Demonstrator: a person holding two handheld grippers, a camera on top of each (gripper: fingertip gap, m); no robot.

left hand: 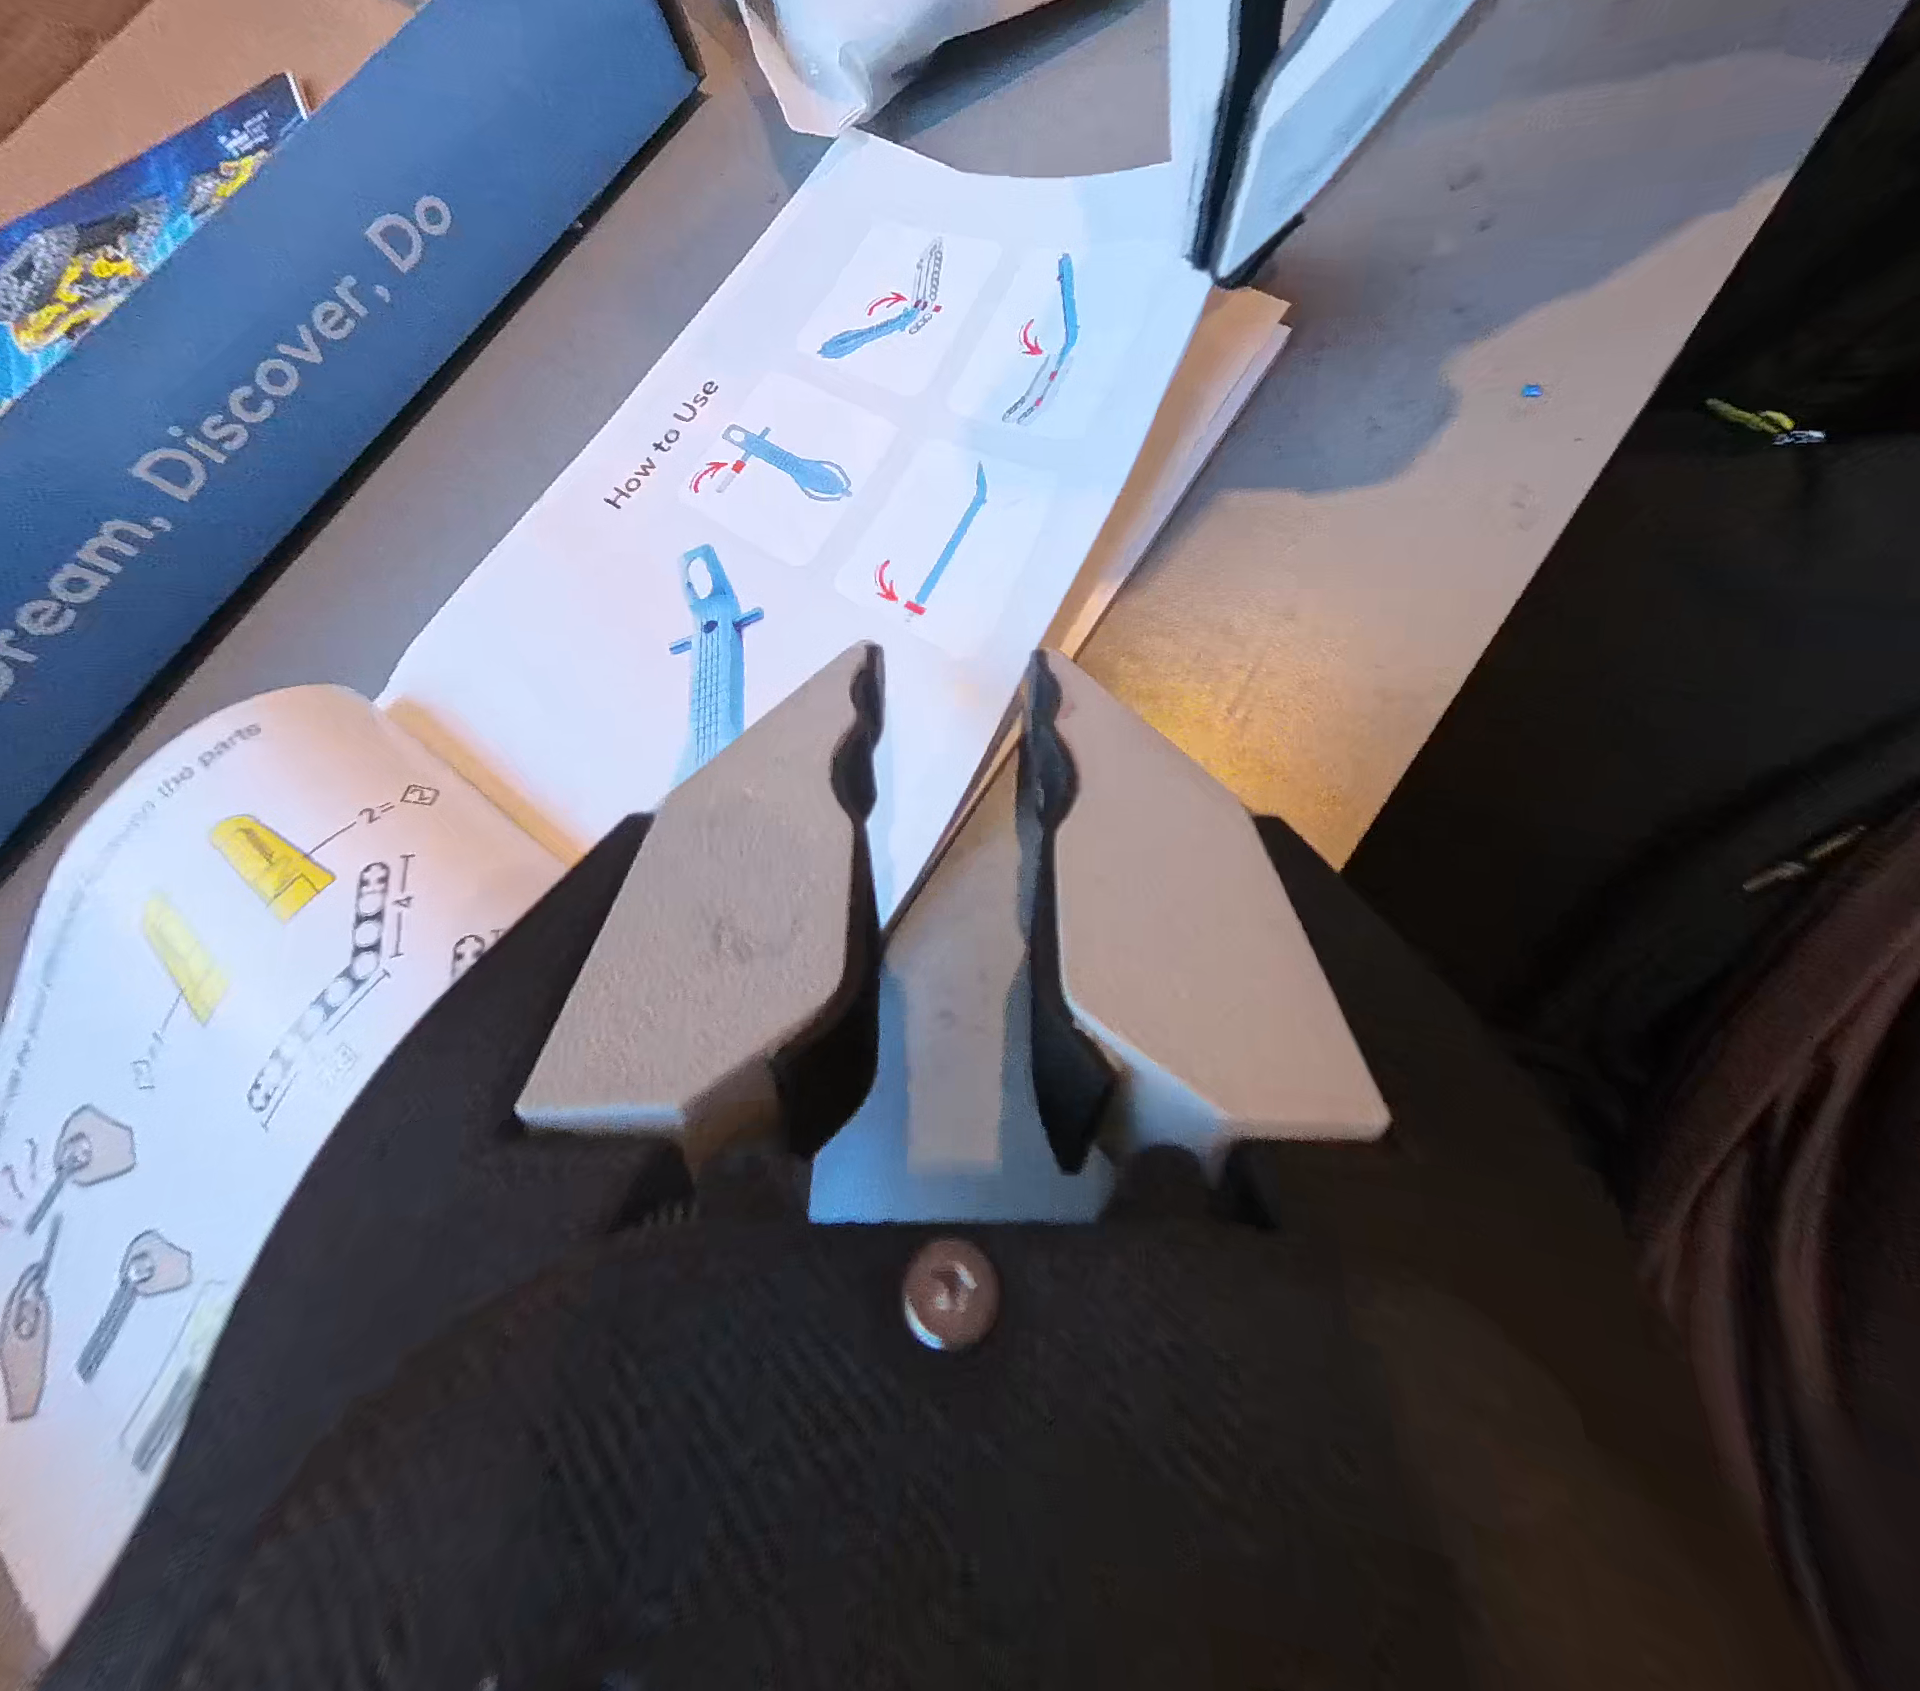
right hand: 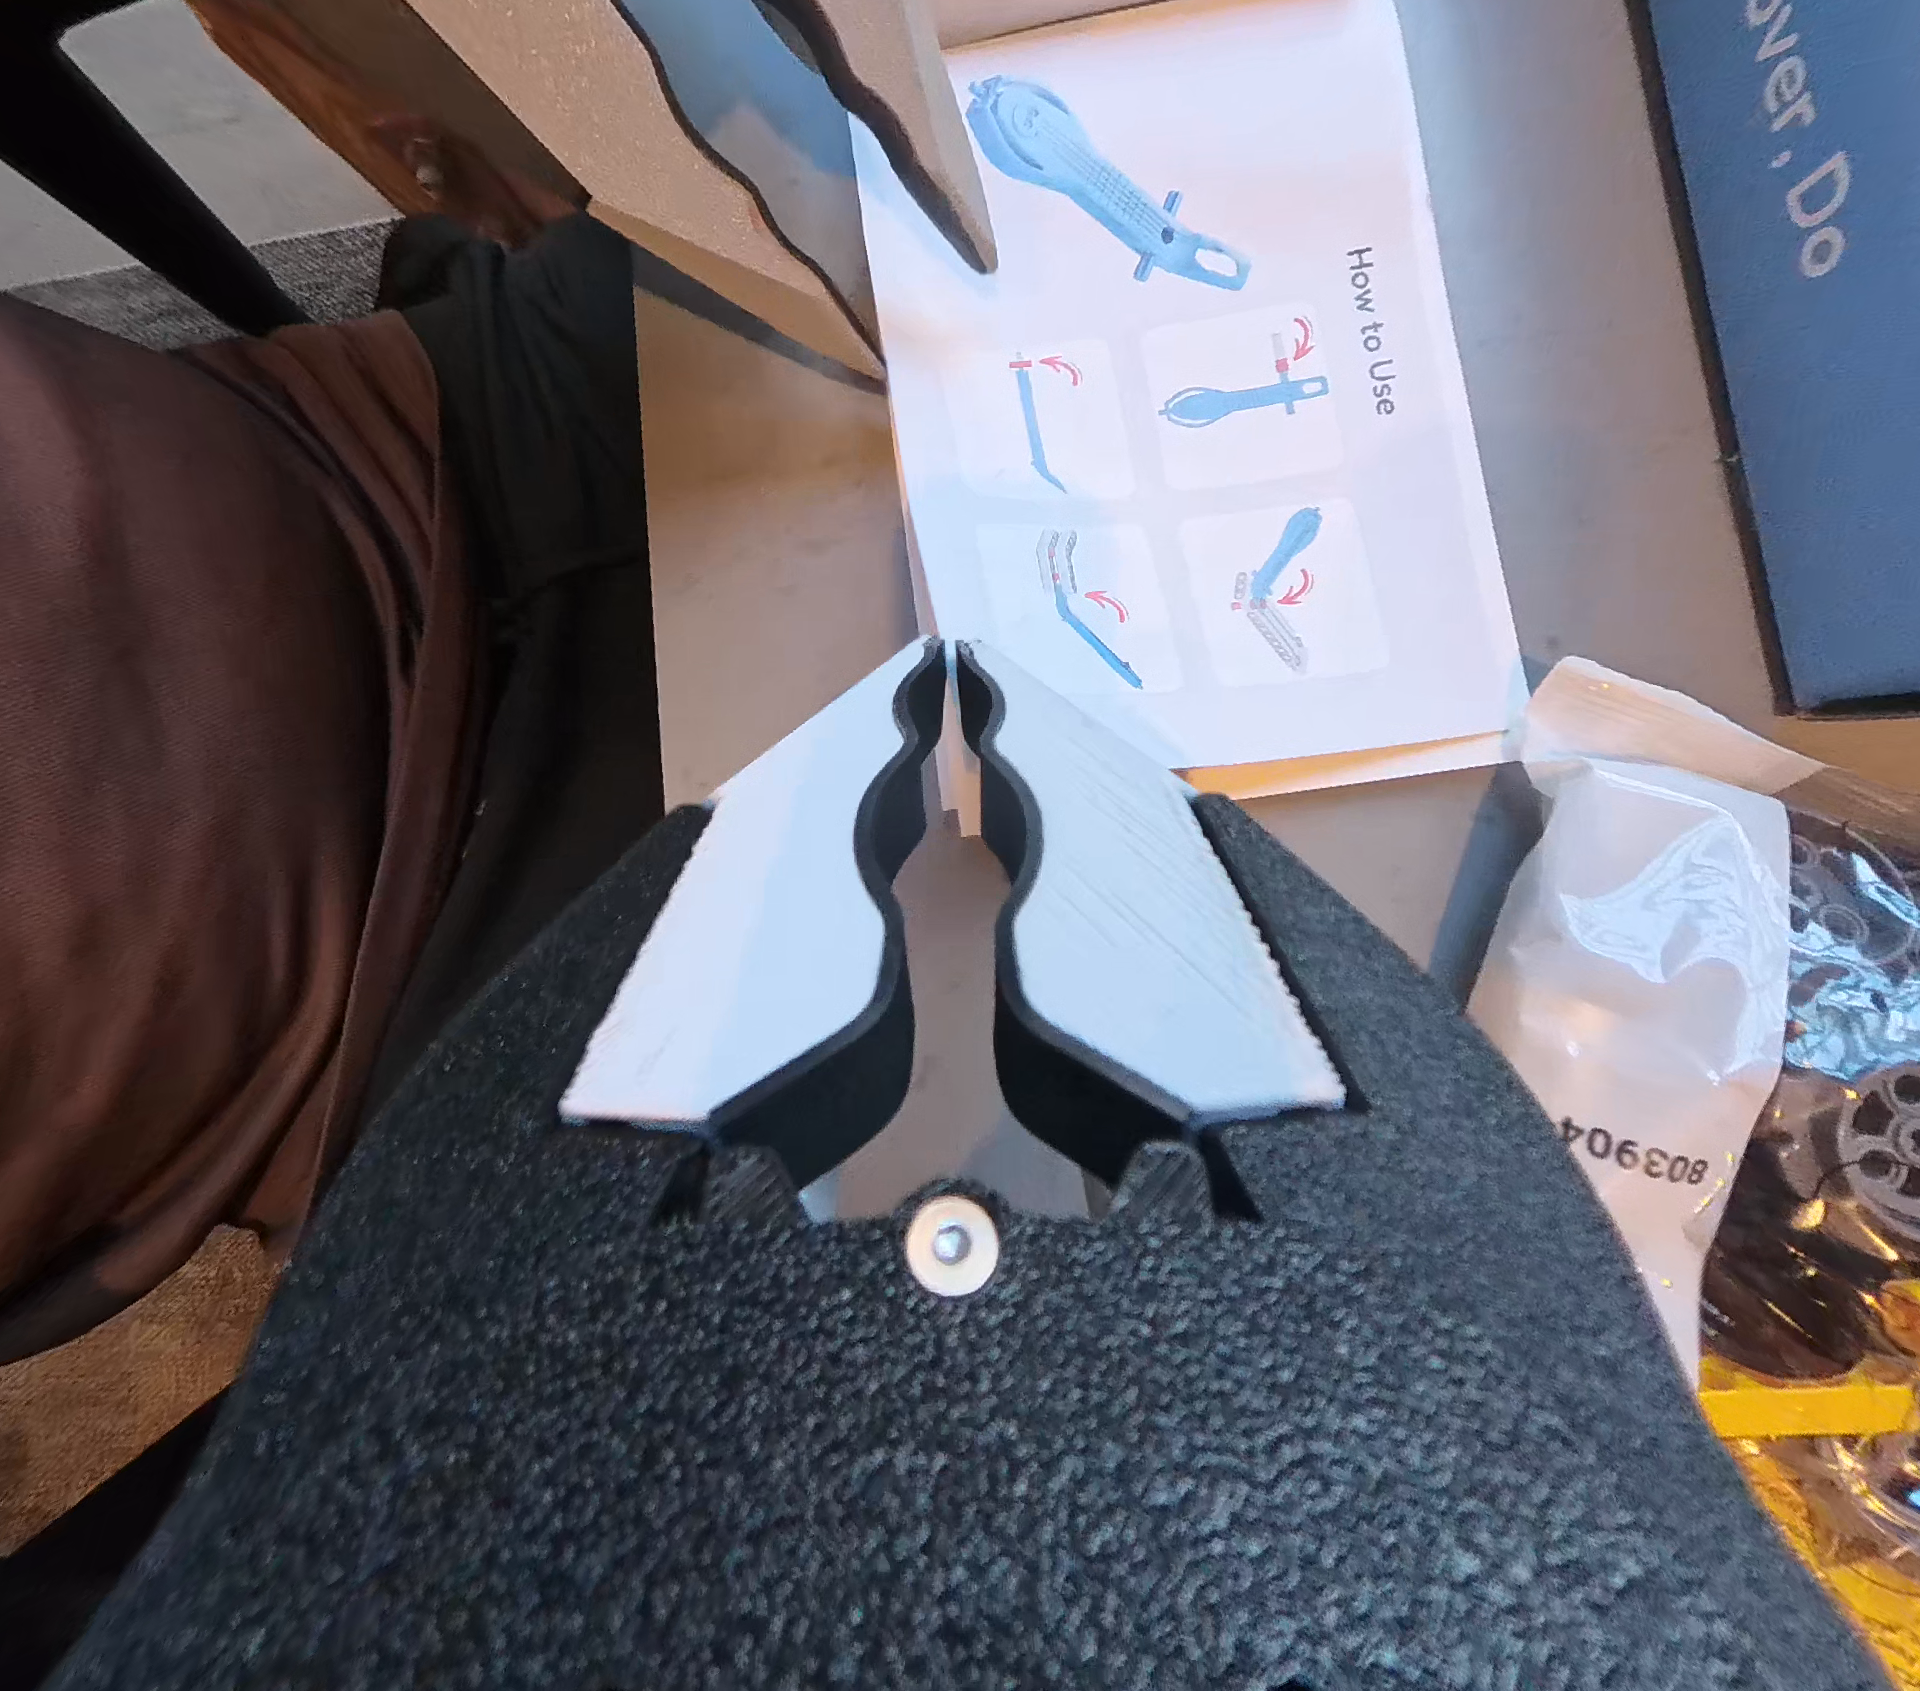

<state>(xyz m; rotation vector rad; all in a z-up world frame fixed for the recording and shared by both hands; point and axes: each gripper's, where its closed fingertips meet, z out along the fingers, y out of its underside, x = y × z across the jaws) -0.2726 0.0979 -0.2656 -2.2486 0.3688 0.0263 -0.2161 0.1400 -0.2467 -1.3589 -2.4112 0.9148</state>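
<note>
An open instruction booklet [left hand: 790, 436] lies on the grey table [left hand: 1382, 498]; it also shows in the right wrist view [right hand: 1195, 446]. My right gripper [right hand: 951, 654] is shut on the corner of the booklet's top page and holds it slightly off the pages beneath. In the left wrist view the right gripper [left hand: 1221, 265] sits at that page's far corner. My left gripper [left hand: 958, 662] is open, its fingers straddling the same page's side edge without pinching it. In the right wrist view the left gripper [right hand: 930, 322] shows at the page's left edge.
A blue cardboard box [left hand: 312, 311] with a leaflet [left hand: 135, 239] inside stands along the booklet's other side. A white plastic bag [right hand: 1642, 966] and a clear bag of parts [right hand: 1860, 1111] lie past the booklet's end. A person in brown clothing [right hand: 208, 706] sits at the table edge.
</note>
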